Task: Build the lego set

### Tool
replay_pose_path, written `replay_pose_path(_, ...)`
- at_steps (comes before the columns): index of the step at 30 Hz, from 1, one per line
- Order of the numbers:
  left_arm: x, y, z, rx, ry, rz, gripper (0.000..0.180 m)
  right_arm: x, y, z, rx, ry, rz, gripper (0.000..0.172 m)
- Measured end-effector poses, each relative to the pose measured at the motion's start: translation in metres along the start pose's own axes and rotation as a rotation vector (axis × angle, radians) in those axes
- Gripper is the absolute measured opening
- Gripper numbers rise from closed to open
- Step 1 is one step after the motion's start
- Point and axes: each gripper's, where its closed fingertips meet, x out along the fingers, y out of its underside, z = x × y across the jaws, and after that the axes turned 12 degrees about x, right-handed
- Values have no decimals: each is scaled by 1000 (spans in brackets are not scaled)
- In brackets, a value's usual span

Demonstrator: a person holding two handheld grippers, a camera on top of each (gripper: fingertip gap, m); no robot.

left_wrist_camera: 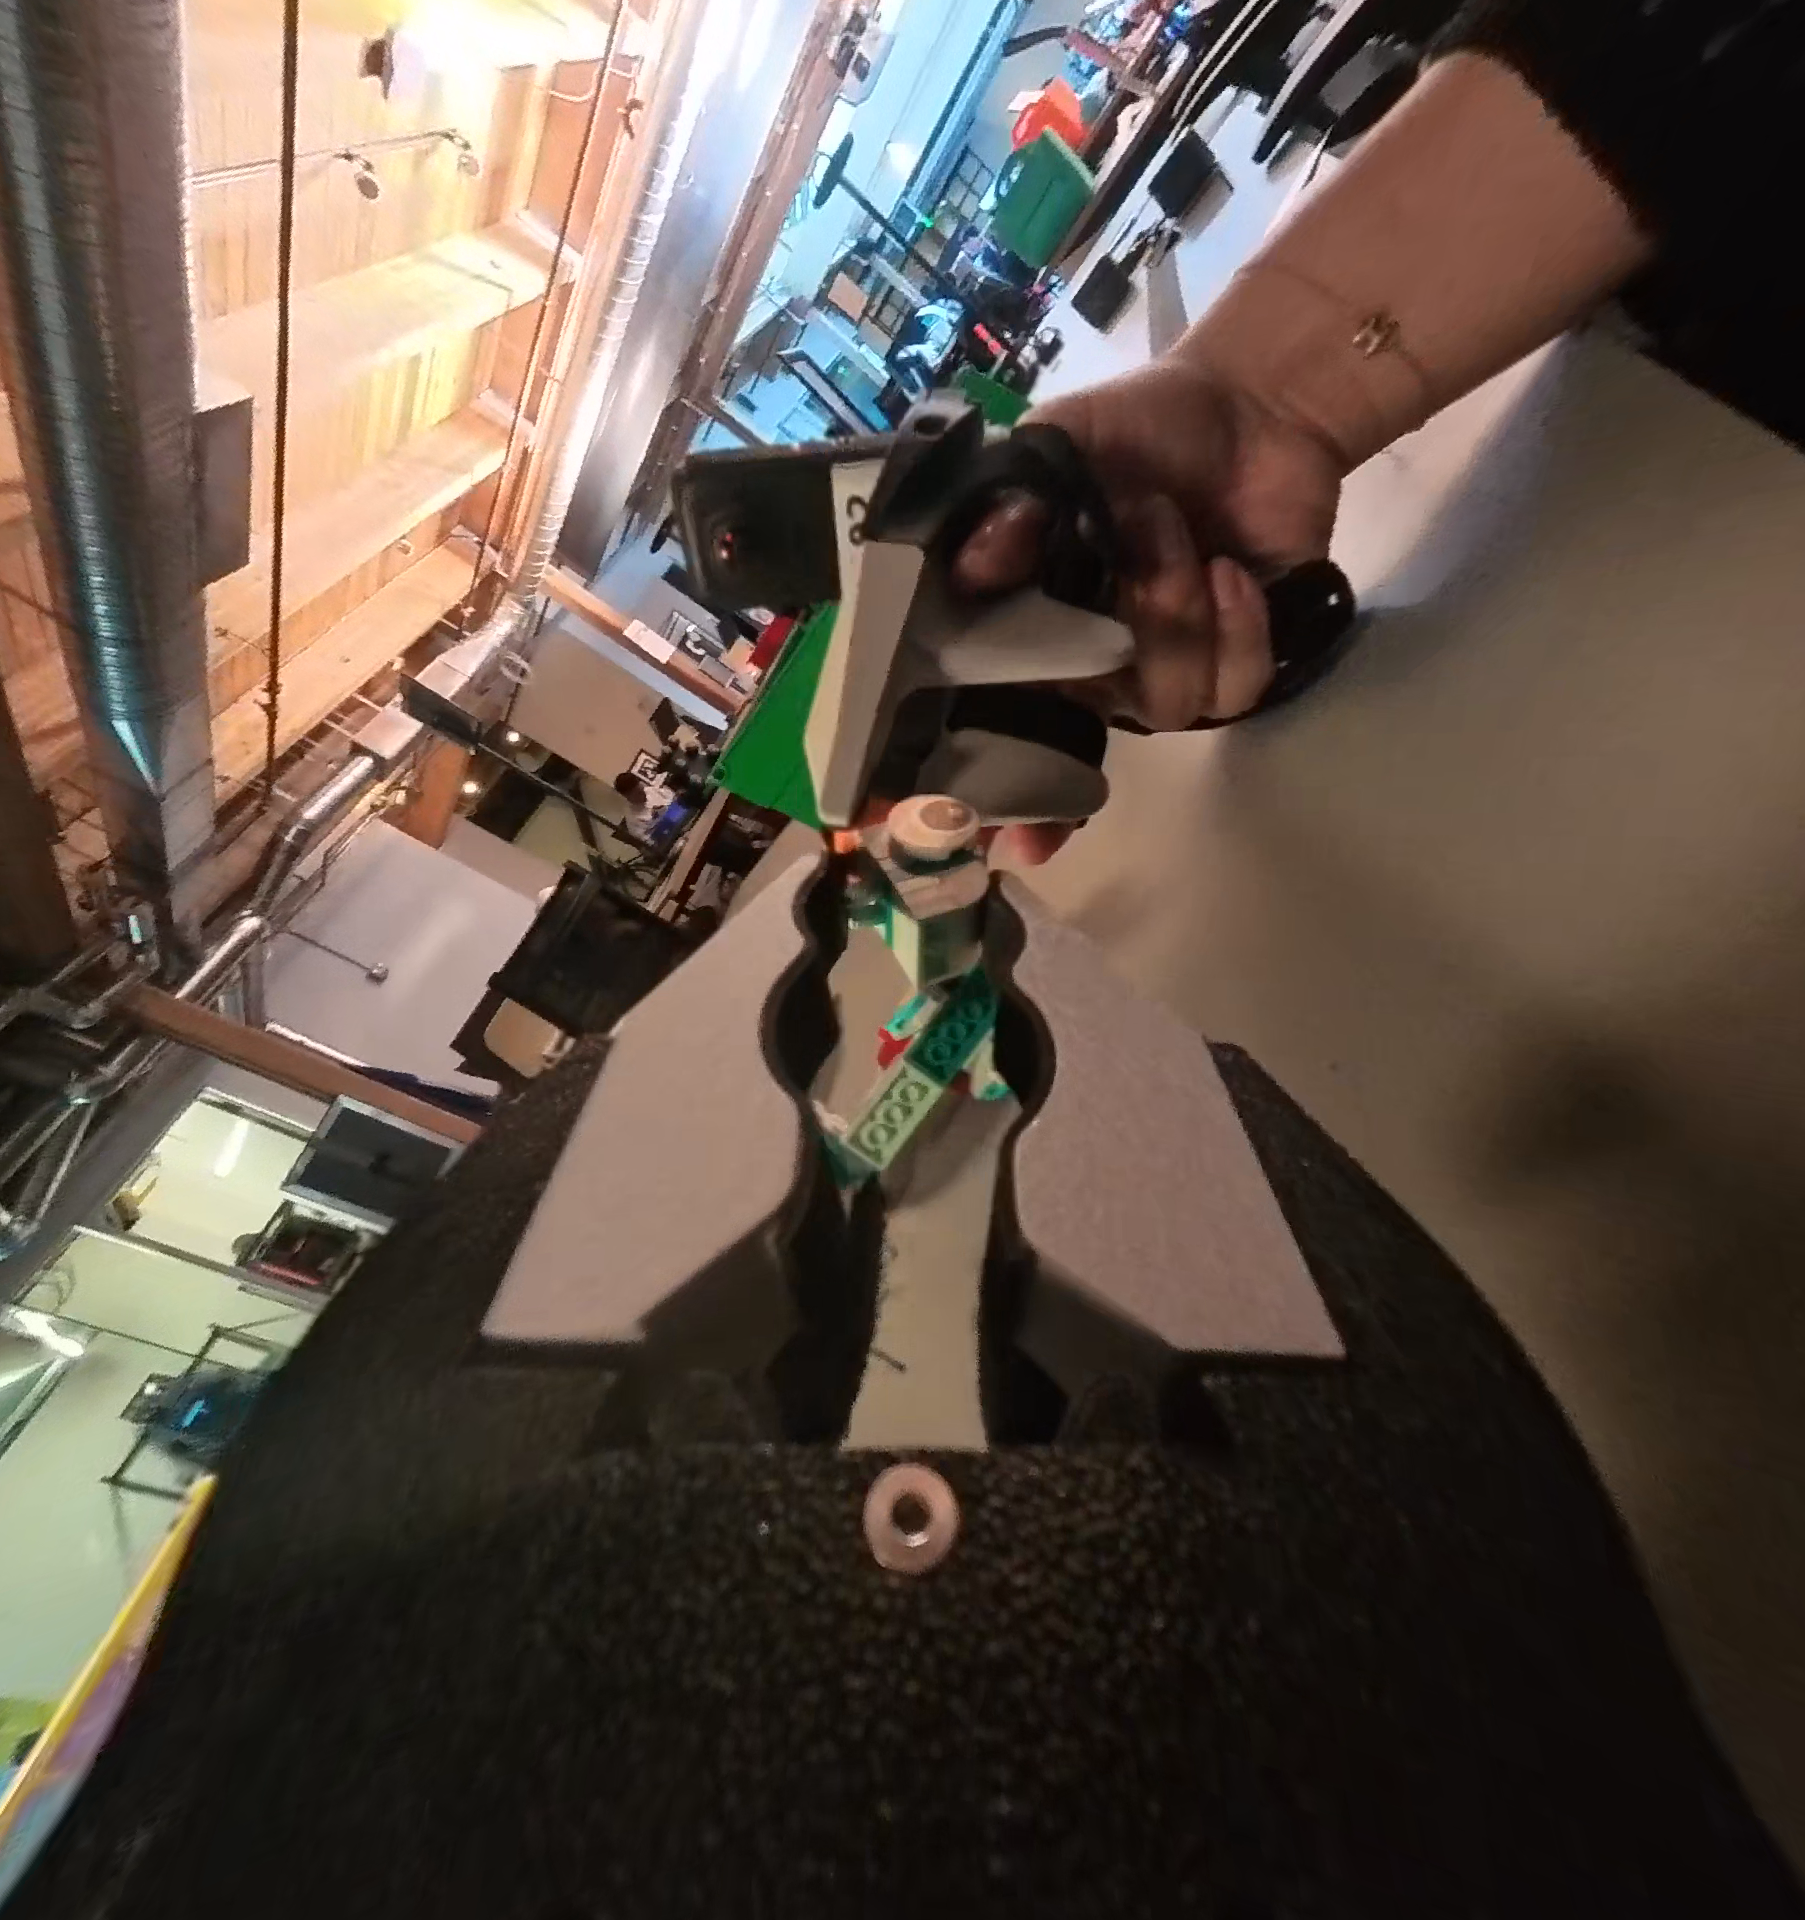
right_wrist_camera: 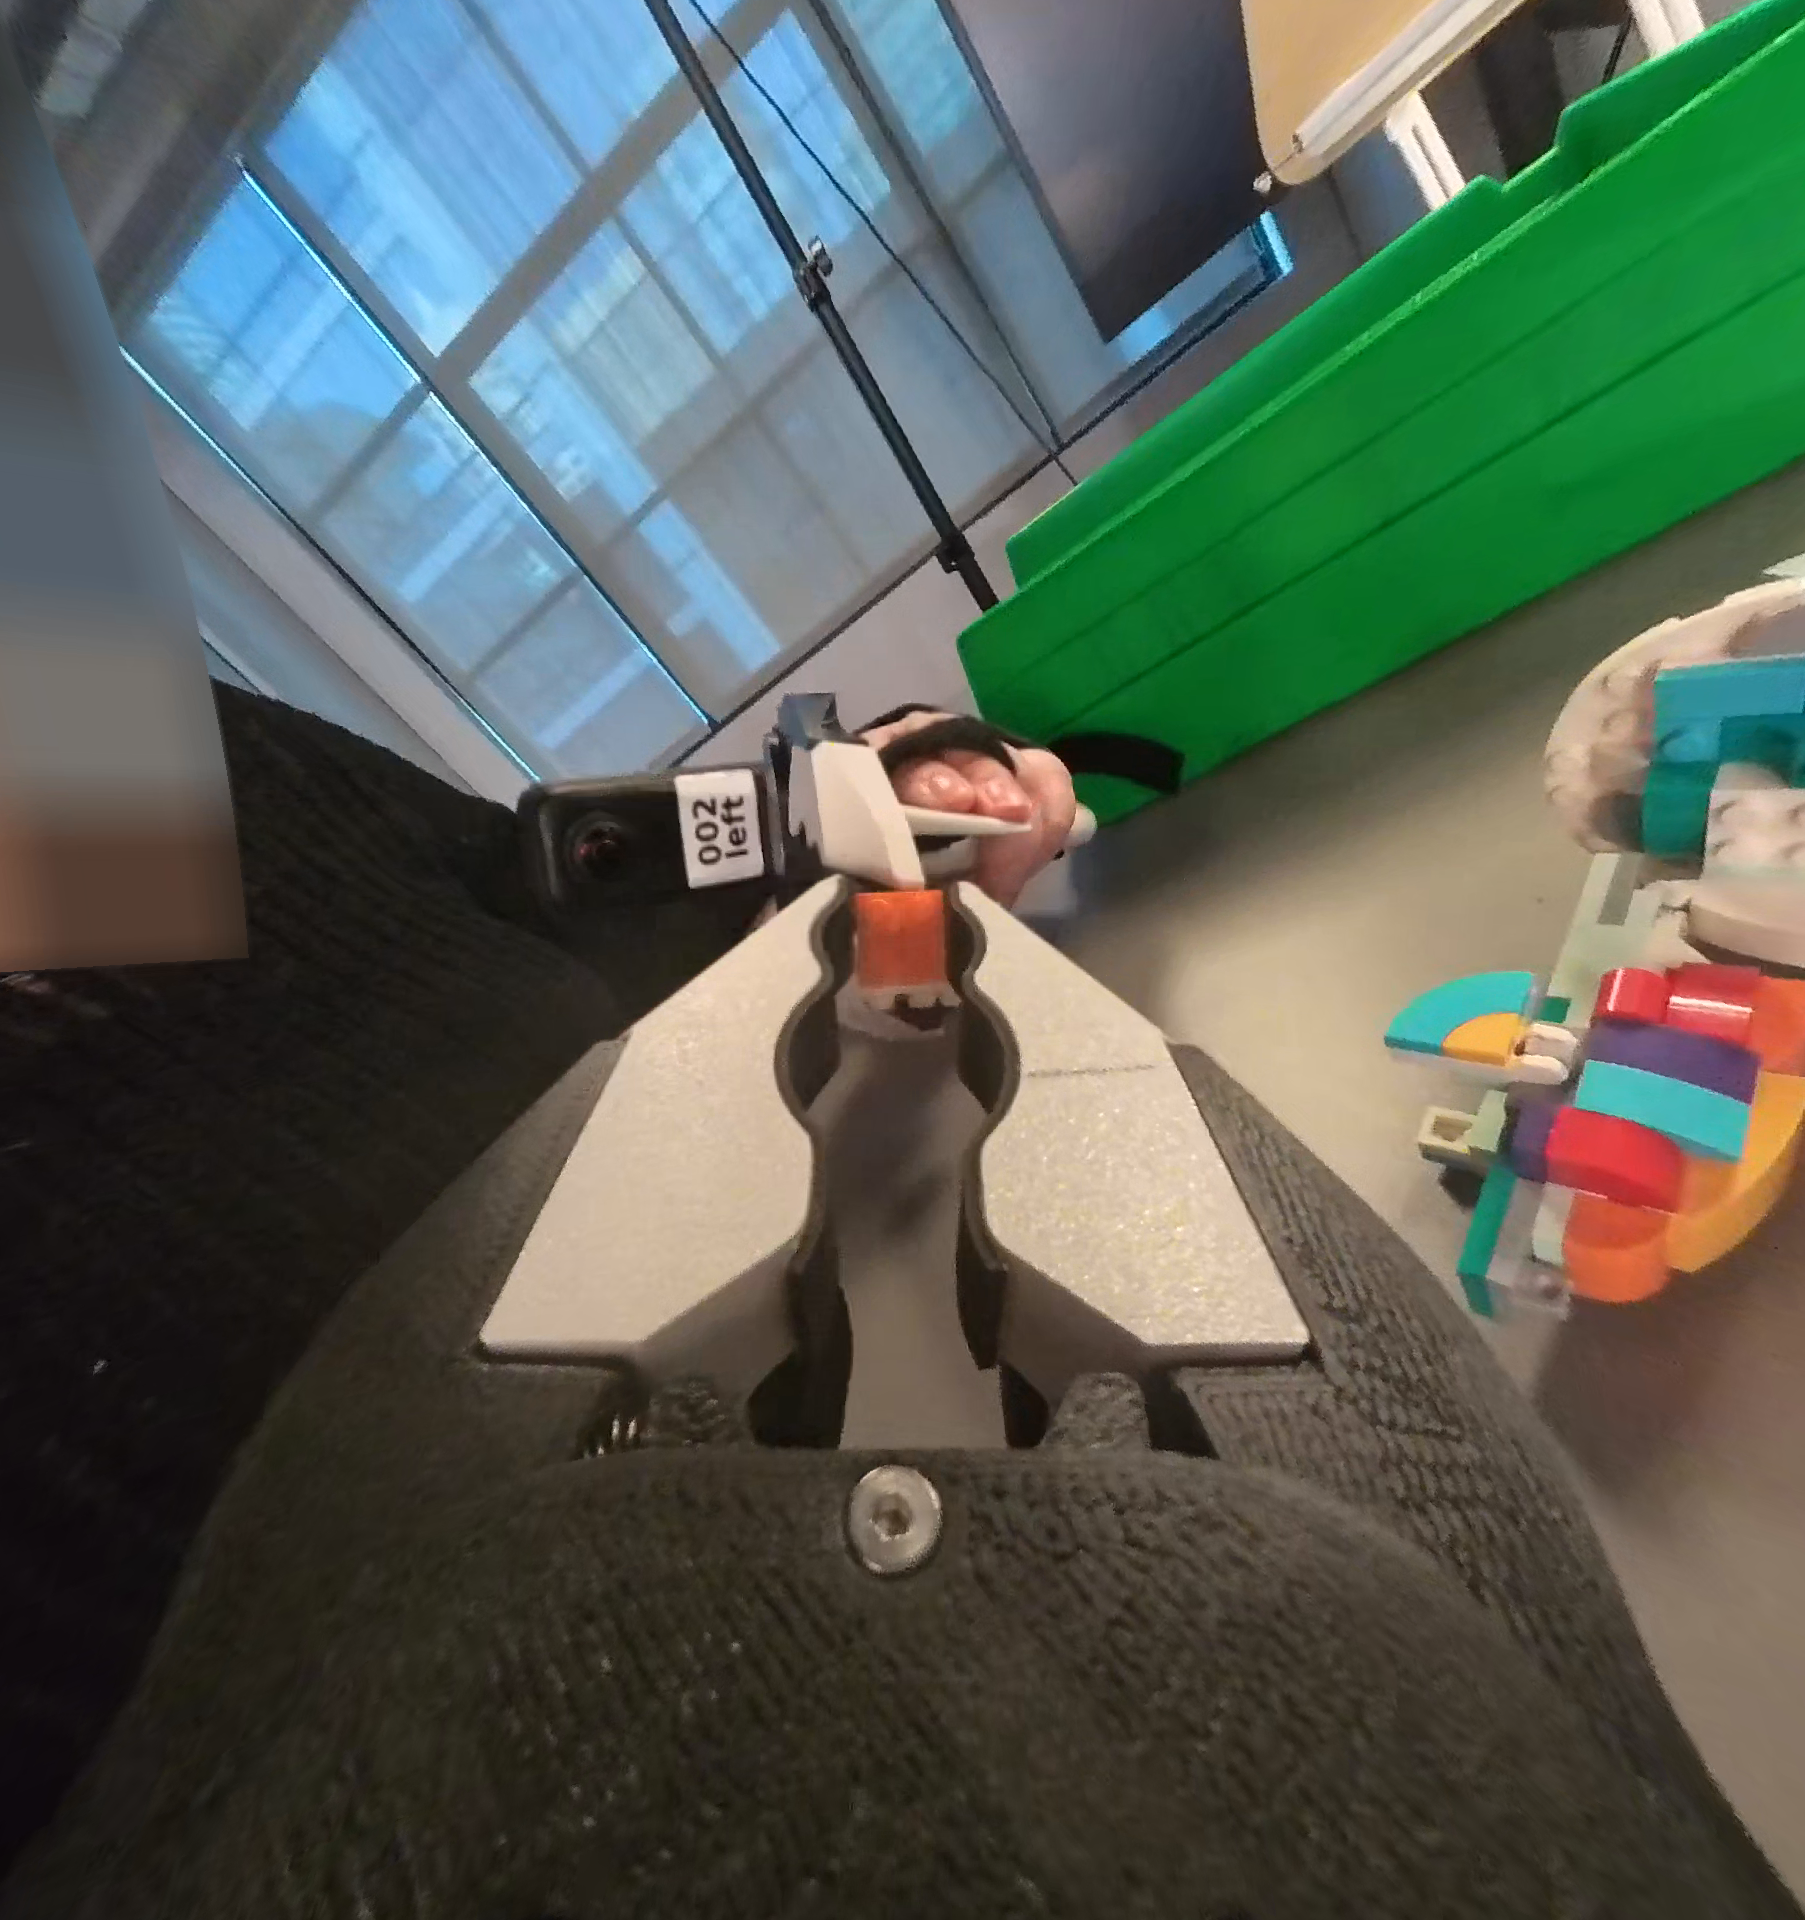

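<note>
My left gripper [left_wrist_camera: 903, 894] is shut on a small brick assembly [left_wrist_camera: 939, 945] of green, white and teal pieces with a round grey stud at its far end. It lies lengthwise between the grey fingers [left_wrist_camera: 690, 1039]. My right gripper [right_wrist_camera: 896, 904] is shut on an orange brick [right_wrist_camera: 898, 935] at its fingertips. The two grippers meet tip to tip above the table. The right gripper [left_wrist_camera: 856, 800], held by a hand, brings the orange piece [left_wrist_camera: 836, 842] against the assembly's far end. In the right wrist view the left gripper [right_wrist_camera: 903, 868] shows just beyond the orange brick.
A green bin [right_wrist_camera: 1397, 468] stands at the back of the grey table [right_wrist_camera: 1293, 935]. A colourful brick model [right_wrist_camera: 1656, 1091] lies on the table to the right. A booklet's yellow edge [left_wrist_camera: 67, 1714] shows at lower left. Less than 4 cm separates the two grippers' tips.
</note>
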Motion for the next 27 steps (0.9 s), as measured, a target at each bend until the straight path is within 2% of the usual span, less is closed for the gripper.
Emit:
replay_pose_path(3, 1, 0, -3, -88, 26, -10, 23, -2, 3, -2, -40, 23, 21, 14)
replay_pose_path(6, 4, 4, 5, -275, 7, 0, 52, -5, 1, -4, -116, 64, 17, 14)
replay_pose_path(8, 4, 3, 7, -454, 44, -29, 62, -6, -1, -1, -188, 71, 3, 14)
replay_pose_path(10, 5, 4, 5, -614, 101, -45, 60, -6, -2, 5, -298, 77, -7, 15)
replay_pose_path(13, 3, 1, 8, -747, 152, -90, 45, -3, -2, 12, -457, 97, -4, 15)
replay_pose_path(16, 2, -7, 7, -805, 192, -143, 30, -1, -4, 19, -556, 110, 12, 15)
replay_pose_path(24, -3, -14, 7, -868, 246, -204, 20, 2, -2, 23, -601, 90, 54, 14)
replay_pose_path(27, -2, -4, 5, -752, 220, -109, 20, 2, -1, 15, -609, 156, 74, 15)
